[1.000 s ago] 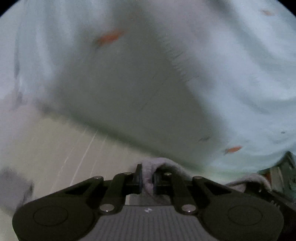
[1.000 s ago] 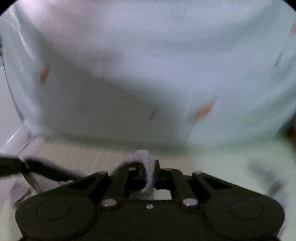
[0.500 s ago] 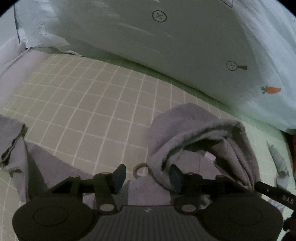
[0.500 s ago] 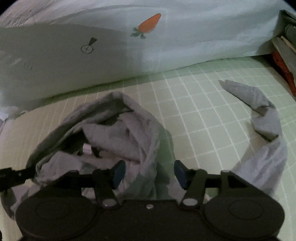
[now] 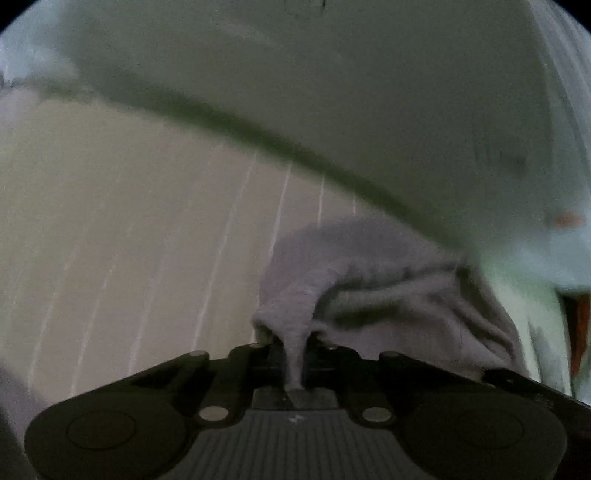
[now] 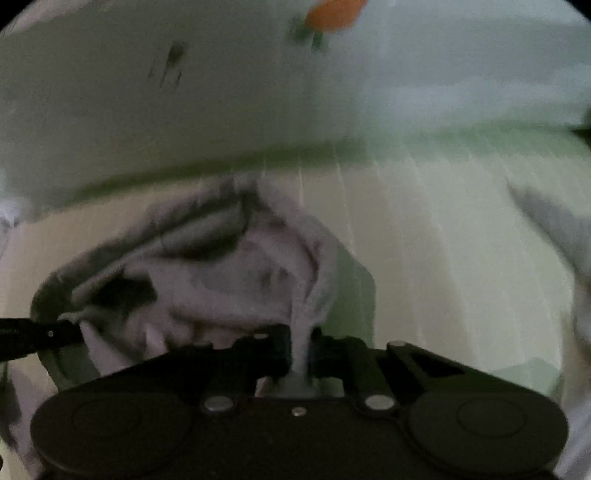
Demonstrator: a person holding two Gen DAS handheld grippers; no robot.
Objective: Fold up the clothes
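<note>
My left gripper [image 5: 295, 343] is pinching a fold of the grey garment [image 5: 388, 280], jaws pressed tight on the cloth. My right gripper [image 6: 300, 341] is likewise clamped on another fold of it. The garment lies bunched on the pale green gridded bed sheet [image 5: 129, 240], spreading to the right of my left gripper and to the left of my right one. On the far side I see a pale pillow [image 6: 184, 92] with a carrot print [image 6: 334, 13]. Both views are blurred. A grey sleeve-like strip [image 6: 554, 221] lies at the right.
</note>
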